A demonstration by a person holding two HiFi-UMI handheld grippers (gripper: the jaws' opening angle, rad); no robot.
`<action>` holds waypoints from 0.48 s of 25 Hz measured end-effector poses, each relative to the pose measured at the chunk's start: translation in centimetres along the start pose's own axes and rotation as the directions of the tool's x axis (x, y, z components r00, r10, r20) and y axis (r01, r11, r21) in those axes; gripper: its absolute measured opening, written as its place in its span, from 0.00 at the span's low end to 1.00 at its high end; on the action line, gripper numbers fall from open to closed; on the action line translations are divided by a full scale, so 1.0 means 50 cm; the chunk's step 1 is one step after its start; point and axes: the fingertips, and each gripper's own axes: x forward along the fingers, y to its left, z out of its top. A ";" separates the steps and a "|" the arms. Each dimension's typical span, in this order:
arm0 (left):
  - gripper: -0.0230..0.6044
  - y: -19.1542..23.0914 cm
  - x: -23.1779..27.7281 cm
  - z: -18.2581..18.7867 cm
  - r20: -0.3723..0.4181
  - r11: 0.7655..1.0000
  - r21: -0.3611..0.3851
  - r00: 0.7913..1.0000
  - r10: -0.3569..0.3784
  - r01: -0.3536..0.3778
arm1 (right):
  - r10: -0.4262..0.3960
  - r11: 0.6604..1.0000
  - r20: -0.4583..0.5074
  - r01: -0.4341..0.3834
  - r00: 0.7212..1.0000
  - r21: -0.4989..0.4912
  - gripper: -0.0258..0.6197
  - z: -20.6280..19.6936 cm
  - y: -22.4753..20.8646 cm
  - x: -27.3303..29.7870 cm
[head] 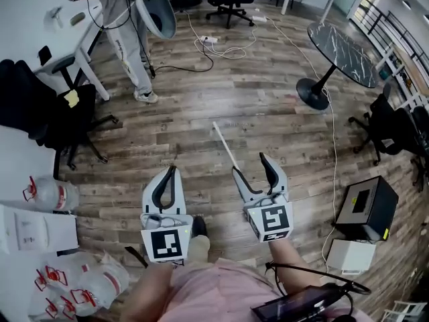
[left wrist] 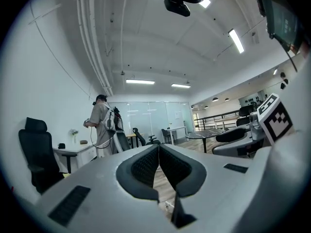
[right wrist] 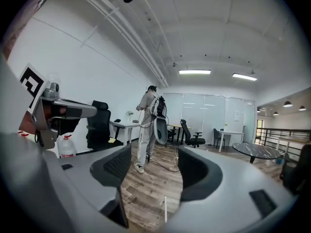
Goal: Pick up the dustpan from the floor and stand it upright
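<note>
Over the wood-plank floor [head: 241,99], the person holds both grippers out in front of a pink shirt [head: 221,284]. The left gripper [head: 173,170] has its fingers pressed together with nothing between them; in its own view the dark ribbed pads [left wrist: 146,166] meet along one line at the left gripper [left wrist: 159,147].

The right gripper [head: 249,164] has its fingers spread apart, grasping nothing. A thin white rod [head: 226,146], seemingly the dustpan's handle, slants across the planks just ahead of the right gripper, nearest its left finger. In the right gripper view the thin white rod [right wrist: 165,210] shows low in the gap of the right gripper [right wrist: 154,154], touching neither finger. The pan itself cannot be made out.

Each gripper carries a cube with a black-and-white square marker, left [head: 165,244] and right [head: 271,221]; the patterns are codes, not letters.

Clear water jugs [head: 50,194] with red labels lie at the left; their print is too small to read. Farther off, a standing person [head: 131,45] faces a white counter [head: 40,15]. A round black marble table [head: 343,52] and a black box [head: 369,206] stand at the right.
</note>
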 end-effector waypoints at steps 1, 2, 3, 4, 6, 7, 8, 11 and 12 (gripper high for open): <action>0.06 0.015 0.027 0.007 0.006 1.000 0.005 1.000 -0.009 0.009 | -0.009 1.000 0.001 0.009 1.000 -0.003 0.51 0.010 -0.009 0.026; 0.06 0.029 0.052 0.014 0.014 1.000 0.008 1.000 -0.017 0.017 | -0.020 1.000 0.003 0.020 1.000 -0.007 0.51 0.022 -0.017 0.051; 0.06 0.043 0.074 0.022 0.021 1.000 0.010 0.999 -0.025 0.025 | -0.032 0.999 0.008 0.032 0.999 -0.011 0.51 0.035 -0.025 0.073; 0.06 0.056 0.094 0.029 0.027 0.999 0.009 0.999 -0.031 0.031 | -0.045 0.999 0.015 0.045 0.999 -0.014 0.50 0.048 -0.032 0.092; 0.06 0.079 0.126 0.039 0.034 0.999 0.008 0.999 -0.037 0.037 | -0.063 0.998 0.028 0.064 0.998 -0.020 0.50 0.070 -0.045 0.123; 0.06 0.088 0.141 0.044 0.039 0.999 0.009 0.999 -0.038 0.038 | -0.068 0.997 0.032 0.069 0.997 -0.021 0.50 0.078 -0.051 0.137; 0.06 0.095 0.155 0.049 0.046 0.999 0.010 0.998 -0.040 0.039 | -0.072 0.997 0.033 0.072 0.997 -0.021 0.50 0.084 -0.056 0.149; 0.06 0.107 0.186 0.055 0.055 0.999 0.016 0.997 -0.049 0.048 | -0.080 0.996 0.035 0.081 0.996 -0.027 0.50 0.094 -0.068 0.174; 0.06 0.110 0.195 0.055 0.054 0.999 0.015 0.997 -0.050 0.049 | -0.082 0.996 0.037 0.083 0.996 -0.027 0.50 0.096 -0.071 0.180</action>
